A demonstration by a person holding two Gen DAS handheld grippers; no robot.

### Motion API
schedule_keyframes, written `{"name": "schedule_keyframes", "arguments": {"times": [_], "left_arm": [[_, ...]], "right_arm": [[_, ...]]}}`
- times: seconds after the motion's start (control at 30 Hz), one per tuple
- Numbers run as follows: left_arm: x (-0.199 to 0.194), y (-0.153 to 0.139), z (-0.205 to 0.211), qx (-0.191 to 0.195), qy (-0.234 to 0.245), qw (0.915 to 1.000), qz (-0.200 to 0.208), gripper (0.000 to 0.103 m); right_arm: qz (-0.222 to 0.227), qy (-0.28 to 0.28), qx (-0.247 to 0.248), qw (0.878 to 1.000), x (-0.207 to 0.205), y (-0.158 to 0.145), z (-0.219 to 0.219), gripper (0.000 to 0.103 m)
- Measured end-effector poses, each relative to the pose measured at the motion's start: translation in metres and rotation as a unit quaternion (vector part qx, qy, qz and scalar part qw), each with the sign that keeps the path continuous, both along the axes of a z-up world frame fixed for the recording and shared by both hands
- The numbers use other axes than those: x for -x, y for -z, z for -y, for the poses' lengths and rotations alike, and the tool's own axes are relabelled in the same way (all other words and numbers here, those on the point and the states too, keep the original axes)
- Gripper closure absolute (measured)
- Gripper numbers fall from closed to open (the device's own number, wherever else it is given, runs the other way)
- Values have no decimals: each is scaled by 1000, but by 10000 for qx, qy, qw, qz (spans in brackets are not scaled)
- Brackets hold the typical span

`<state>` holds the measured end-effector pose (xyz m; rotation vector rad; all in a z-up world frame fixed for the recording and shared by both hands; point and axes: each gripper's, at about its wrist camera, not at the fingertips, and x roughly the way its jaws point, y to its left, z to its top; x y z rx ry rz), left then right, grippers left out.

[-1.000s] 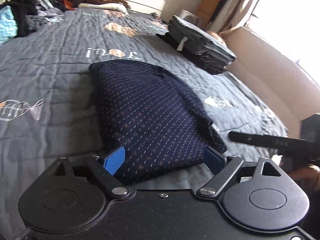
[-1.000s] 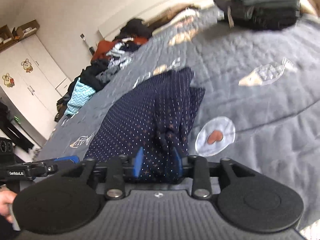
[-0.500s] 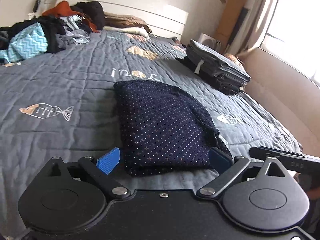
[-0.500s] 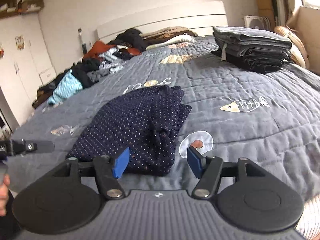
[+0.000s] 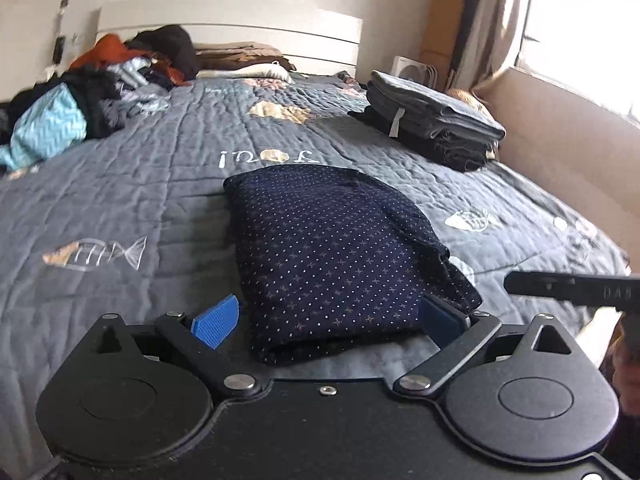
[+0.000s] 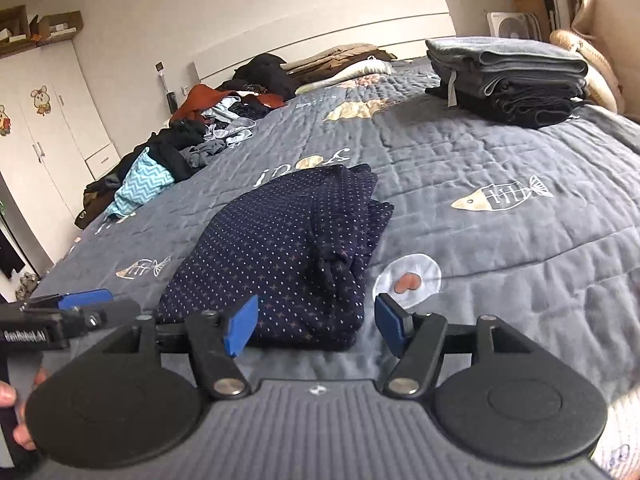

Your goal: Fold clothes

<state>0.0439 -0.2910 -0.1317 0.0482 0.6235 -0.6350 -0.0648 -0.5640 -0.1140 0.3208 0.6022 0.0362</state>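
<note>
A navy dotted garment (image 5: 332, 256) lies folded into a flat rectangle on the grey quilt (image 5: 120, 208); in the right wrist view the same garment (image 6: 280, 256) shows a bunched sleeve along its right side. My left gripper (image 5: 328, 320) stands open just short of its near edge, the blue pads wider than the cloth and clear of it. My right gripper (image 6: 318, 324) is open too, near the garment's near right corner, with nothing pinched. Each gripper shows at the edge of the other's view.
A stack of folded grey and black clothes (image 5: 432, 128) sits at the far right of the bed. A heap of unfolded clothes (image 5: 96, 100) lies at the far left by the headboard (image 5: 240, 24). White cupboards (image 6: 44, 120) stand left of the bed.
Both grippers have let go of the garment and drawn back from it; the right jaws opened from a pinch on the cloth. The garment now lies flat and still.
</note>
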Motion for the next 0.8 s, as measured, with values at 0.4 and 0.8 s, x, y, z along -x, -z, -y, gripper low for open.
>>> {"name": "schedule_keyframes", "arguments": {"times": [0.4, 0.8], "left_arm": [[-2, 3, 17, -358, -163, 9990, 202, 6], [8, -9, 16, 25, -675, 9975, 202, 5]], "right_arm": [[-458, 172, -345, 9982, -24, 5, 27, 39], [-662, -295, -609, 9955, -43, 10, 48, 39]]}}
